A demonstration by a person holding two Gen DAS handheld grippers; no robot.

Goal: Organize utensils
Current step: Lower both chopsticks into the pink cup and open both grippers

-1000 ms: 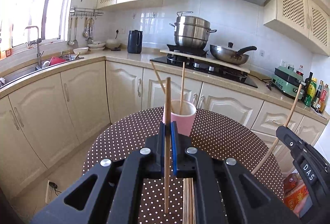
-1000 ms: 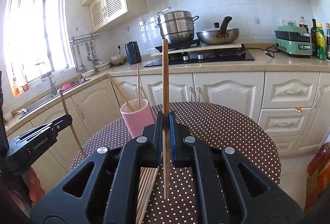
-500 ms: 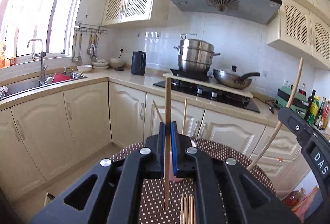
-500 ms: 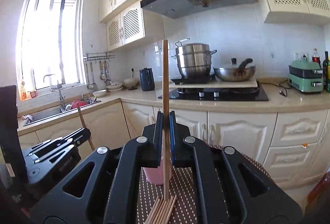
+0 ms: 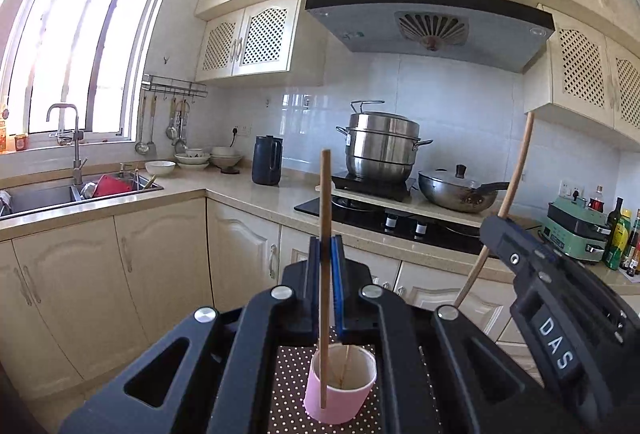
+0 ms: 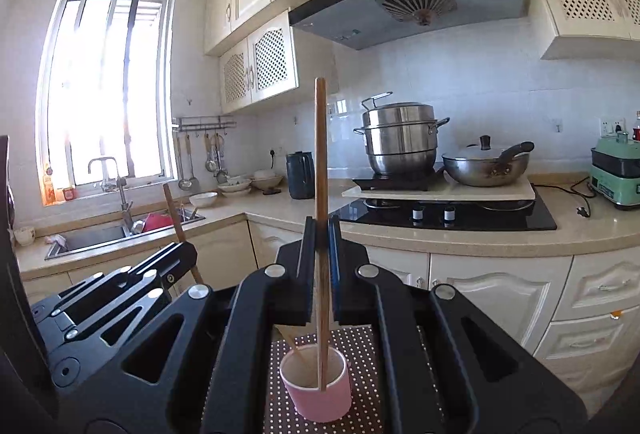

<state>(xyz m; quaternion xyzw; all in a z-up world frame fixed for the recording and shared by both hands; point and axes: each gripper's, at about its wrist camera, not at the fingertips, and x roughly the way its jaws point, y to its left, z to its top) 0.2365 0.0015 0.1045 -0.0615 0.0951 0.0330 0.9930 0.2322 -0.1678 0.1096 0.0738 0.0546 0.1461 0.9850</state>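
Two chopsticks (image 5: 344, 366) already lean inside the pink cup (image 5: 340, 390), narrowing its otherwise open mouth.

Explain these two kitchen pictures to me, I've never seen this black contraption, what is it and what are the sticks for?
A person holds a two-finger gripper in each hand; a camera on each looks forward along its fingers. One picture is from the left gripper, one from the right gripper. Each is shut on one upright wooden chopstick: the left chopstick, the right chopstick. Below stands a pink cup, already holding chopsticks, on a dotted tablecloth. Each view also catches the other gripper beside it.
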